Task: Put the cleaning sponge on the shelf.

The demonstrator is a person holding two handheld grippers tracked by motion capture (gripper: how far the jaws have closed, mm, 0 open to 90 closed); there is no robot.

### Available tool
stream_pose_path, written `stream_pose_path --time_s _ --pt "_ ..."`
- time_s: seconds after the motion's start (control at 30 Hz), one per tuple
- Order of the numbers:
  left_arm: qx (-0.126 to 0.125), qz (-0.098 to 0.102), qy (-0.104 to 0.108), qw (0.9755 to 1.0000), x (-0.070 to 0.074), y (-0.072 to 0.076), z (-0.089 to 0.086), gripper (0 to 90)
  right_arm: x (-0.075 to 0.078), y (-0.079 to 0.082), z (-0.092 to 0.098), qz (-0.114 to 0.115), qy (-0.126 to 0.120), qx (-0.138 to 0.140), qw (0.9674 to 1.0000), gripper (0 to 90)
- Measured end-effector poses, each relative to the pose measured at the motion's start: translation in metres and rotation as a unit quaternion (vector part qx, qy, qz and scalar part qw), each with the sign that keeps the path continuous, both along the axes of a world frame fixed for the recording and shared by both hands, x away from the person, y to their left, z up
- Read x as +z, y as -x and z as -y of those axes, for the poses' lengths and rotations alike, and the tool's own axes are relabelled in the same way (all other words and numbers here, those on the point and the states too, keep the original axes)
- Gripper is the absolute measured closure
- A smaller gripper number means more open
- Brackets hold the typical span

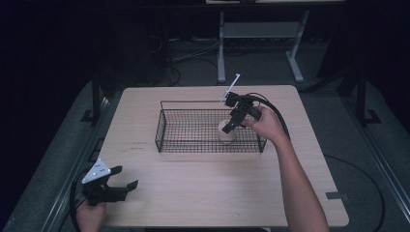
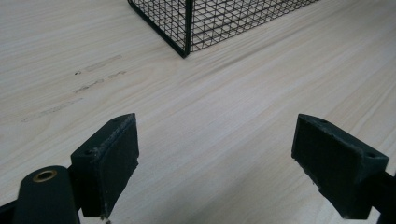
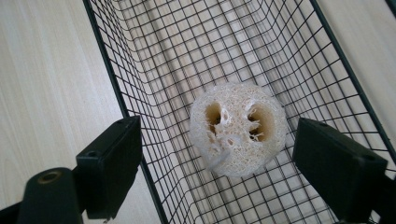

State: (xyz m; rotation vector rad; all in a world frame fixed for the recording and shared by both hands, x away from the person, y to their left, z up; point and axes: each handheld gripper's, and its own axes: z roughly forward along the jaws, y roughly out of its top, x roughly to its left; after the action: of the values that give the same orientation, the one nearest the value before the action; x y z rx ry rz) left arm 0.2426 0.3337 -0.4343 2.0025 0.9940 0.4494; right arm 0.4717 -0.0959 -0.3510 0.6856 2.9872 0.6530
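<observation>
Pale beige wood-grain table top [image 1: 193, 193], faint grey smudge marks near the basket's corner. Black square-mesh wire basket [image 1: 167, 128], grid pattern. Cream-white fibrous loofah slice [image 3: 238, 128] inside the basket, tan-edged holes. Black two-jaw left gripper [image 1: 126, 178], grey plate with white dots. Black right gripper [image 1: 231, 126], white rod.

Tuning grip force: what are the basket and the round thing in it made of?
Basket: thin metal wire by the look, black coated, welded in an open grid with a thicker rim. Rigid.
Round thing: looks like a slice of dried loofah, off-white, matte, a coarse fibrous web with two hollow channels. Probably light and compressible.
</observation>
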Motion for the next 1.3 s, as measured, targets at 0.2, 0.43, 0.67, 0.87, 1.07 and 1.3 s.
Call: stream_pose_path --time_s 0.2,0.43,0.67,0.87,1.07,1.3 --pt "-0.002 0.001 -0.001 1.0000 0.001 0.000 0.000 13.7 0.006 0.006 -0.002 0.007 -0.002 0.007 0.9999 16.0" --pt "0.001 0.001 0.000 1.0000 0.000 0.000 -0.001 13.7 0.011 0.013 0.000 0.006 -0.007 0.017 0.9998 16.1" --pt "-0.002 0.001 -0.002 1.0000 0.000 0.000 0.001 13.7 0.013 0.023 0.004 0.010 -0.013 0.023 0.9996 16.1" --pt "-0.001 0.000 -0.004 1.0000 0.000 -0.001 0.001 13.7 0.014 0.031 0.008 0.007 -0.011 0.030 0.9995 16.1" --pt "-0.002 0.001 -0.003 1.0000 0.000 0.000 0.001 13.7 0.015 0.038 0.012 0.009 -0.020 0.031 0.9993 16.1" --pt "-0.001 0.000 -0.003 1.0000 0.000 0.000 0.001 13.7 0.011 0.047 0.014 0.006 -0.015 0.039 0.9991 16.0"
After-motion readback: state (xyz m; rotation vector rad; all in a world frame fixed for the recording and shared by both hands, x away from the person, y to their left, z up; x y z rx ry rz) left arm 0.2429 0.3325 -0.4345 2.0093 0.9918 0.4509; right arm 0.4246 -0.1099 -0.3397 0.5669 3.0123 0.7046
